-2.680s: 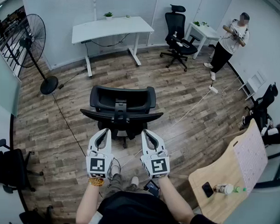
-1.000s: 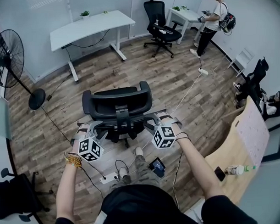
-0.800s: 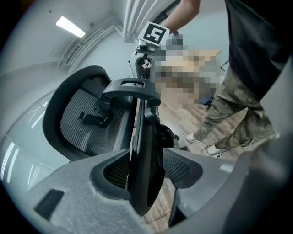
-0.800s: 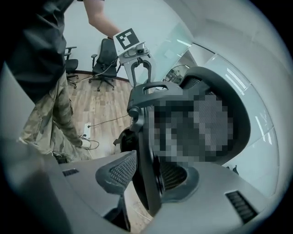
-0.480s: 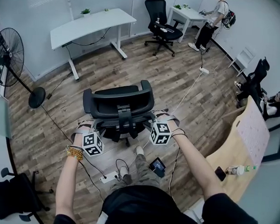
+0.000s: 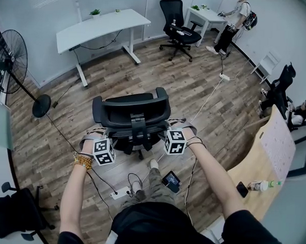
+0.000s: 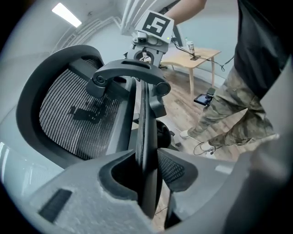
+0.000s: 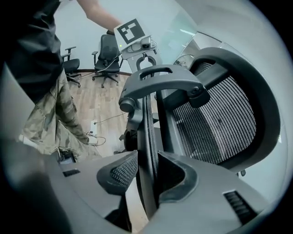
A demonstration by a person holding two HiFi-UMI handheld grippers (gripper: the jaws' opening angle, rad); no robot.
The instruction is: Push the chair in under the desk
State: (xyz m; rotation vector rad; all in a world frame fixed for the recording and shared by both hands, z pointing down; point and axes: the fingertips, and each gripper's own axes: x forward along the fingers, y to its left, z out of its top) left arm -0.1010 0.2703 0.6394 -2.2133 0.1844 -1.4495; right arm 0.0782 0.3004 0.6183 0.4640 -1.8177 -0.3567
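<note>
The black mesh office chair (image 6: 130, 115) stands on the wood floor with its back toward me, well short of the white desk (image 6: 103, 27) at the far wall. My left gripper (image 6: 99, 136) is at the backrest's left edge and my right gripper (image 6: 176, 127) at its right edge. In the left gripper view the jaws (image 7: 145, 157) are closing, and the thin rim of the backrest (image 7: 68, 119) runs between their pads. The right gripper (image 8: 147, 162) is closing the same way on the other rim of the backrest (image 8: 219, 123). Both pairs of pads touch the rim.
A standing fan (image 6: 15, 59) is at the left, and its cable crosses the floor. A second black chair (image 6: 179, 27), a small white table (image 6: 204, 15) and a person (image 6: 234, 19) are at the back right. A wooden table (image 6: 251, 172) is near right. A power strip (image 6: 121, 194) lies by my feet.
Both grippers came up from in front of me to the two sides of the backrest and closed in on its rims. The chair has shifted only slightly.
</note>
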